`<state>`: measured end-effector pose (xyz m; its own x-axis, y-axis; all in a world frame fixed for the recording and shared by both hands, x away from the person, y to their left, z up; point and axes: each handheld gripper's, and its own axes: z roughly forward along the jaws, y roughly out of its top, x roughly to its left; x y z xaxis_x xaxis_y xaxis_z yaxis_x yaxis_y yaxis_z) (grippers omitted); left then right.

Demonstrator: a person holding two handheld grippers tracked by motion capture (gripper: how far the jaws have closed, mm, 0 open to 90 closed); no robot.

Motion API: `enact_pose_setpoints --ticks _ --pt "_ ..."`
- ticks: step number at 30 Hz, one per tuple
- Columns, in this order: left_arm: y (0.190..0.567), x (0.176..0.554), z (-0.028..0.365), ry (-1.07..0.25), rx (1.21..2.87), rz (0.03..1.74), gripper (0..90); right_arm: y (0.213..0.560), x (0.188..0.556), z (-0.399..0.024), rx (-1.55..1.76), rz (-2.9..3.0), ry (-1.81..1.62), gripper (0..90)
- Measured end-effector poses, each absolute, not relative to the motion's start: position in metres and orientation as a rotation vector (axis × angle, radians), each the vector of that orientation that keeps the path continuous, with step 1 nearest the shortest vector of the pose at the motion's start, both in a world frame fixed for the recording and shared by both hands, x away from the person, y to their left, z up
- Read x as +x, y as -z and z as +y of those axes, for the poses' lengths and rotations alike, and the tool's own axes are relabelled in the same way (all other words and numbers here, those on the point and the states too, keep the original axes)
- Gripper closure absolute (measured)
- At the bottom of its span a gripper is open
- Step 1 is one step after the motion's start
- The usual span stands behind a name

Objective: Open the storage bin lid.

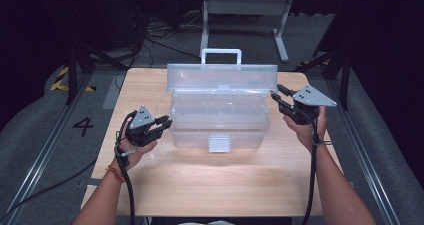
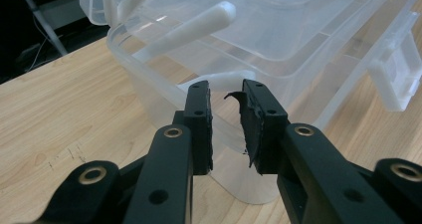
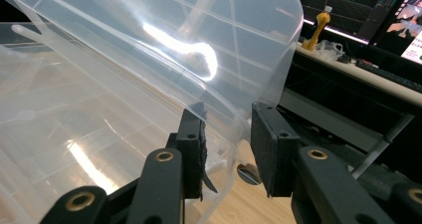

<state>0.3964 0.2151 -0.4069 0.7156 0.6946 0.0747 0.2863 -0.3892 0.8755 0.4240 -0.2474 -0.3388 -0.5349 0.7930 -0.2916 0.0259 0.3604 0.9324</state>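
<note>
Box (image 1: 218, 117) sat mid-table between both grippers, lid (image 1: 222, 76) up, latch (image 1: 219, 143) hanging free; opening judged done. Left gripper (image 1: 166, 121) parted, straddling near corner rim, not clamped. Right gripper (image 1: 276, 97) parted, astride lid edge. Nothing seen inside; next step unclear.

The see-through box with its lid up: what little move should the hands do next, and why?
Probably close the right hand-held gripper on the lid edge. Its jaws are open on either side of that clear edge, not pinching yet. The left hand-held gripper, also open, sits at the box rim, ready to steady it.
</note>
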Motion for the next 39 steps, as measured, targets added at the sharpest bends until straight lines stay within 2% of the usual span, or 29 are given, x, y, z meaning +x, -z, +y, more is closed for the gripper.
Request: enact_pose_setpoints --ticks 39 --pt "0.409 0.398 0.211 -0.552 1.99 0.737 72.7 0.304 0.465 -0.237 0.764 1.784 -1.218 75.1"
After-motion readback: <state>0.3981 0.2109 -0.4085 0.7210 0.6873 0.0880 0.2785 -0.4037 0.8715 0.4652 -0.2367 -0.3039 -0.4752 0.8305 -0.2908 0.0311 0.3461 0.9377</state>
